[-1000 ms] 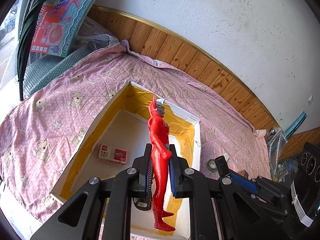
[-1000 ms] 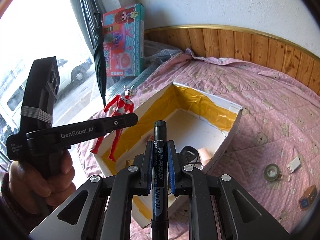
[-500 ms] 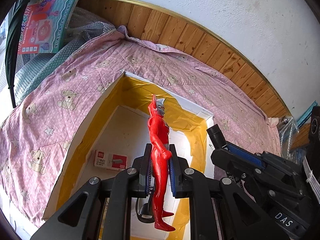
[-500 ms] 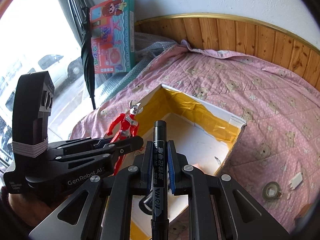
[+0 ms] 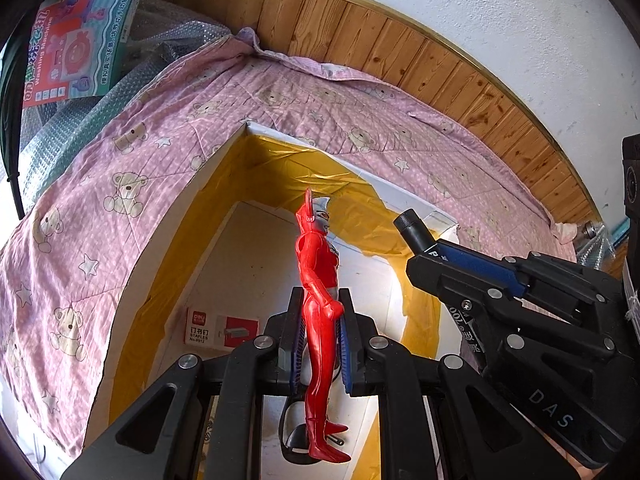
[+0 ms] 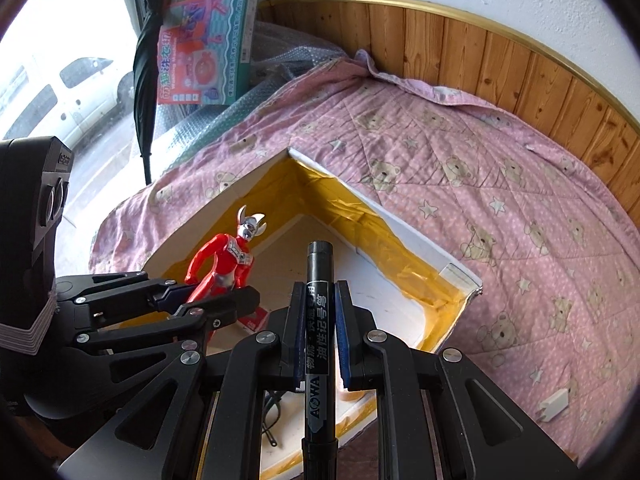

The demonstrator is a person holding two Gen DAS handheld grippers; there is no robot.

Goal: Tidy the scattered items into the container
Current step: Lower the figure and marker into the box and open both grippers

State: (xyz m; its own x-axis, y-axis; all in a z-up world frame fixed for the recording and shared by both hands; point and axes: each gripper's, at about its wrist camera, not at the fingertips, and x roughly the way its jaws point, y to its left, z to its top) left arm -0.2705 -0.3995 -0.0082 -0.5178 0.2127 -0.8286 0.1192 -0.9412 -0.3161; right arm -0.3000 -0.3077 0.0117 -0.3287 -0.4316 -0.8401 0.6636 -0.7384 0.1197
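staples box (image 5: 219, 326) in container (image 5: 224, 160) (yellow-lined), quilt (image 5: 100, 184) around

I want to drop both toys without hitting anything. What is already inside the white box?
In the box lies a staples packet on its floor, and a black loop nearer the camera. The claws cover the near end of the floor.

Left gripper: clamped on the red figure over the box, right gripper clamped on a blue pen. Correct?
One error: the pen is black, not blue, as the right wrist view shows. The rest holds: the left gripper is clamped on the red figure over the box, and the right gripper is clamped on the pen.
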